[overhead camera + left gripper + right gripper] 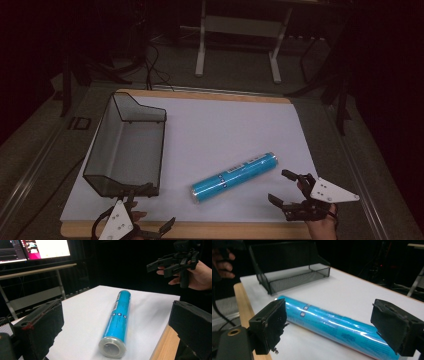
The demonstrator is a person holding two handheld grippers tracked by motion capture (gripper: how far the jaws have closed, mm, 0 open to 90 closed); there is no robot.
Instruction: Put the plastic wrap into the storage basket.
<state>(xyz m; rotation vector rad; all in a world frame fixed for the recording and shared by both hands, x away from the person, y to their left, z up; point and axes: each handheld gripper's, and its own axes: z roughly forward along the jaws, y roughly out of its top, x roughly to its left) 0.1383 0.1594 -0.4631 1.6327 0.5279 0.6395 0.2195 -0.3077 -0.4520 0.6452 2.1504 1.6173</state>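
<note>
A blue plastic-wrapped roll [235, 177] lies slantwise on the white sheet [225, 125], in front of the table's middle. My left gripper [152, 207] is open at the front edge, left of the roll's near end. In the left gripper view the roll [118, 317] runs away between the wide-apart fingers [40, 325], untouched. My right gripper [278, 185] is open just right of the roll's far end. In the right gripper view the roll [332, 326] lies crosswise past the spread fingers [272, 322], and nothing is held.
A black wire-mesh basket [125, 145] stands on the left of the sheet, close to my left gripper, and is seen from the side as the basket [292, 272]. The wooden board's edge [200, 230] runs along the front. White stand legs [200, 45] are beyond the table.
</note>
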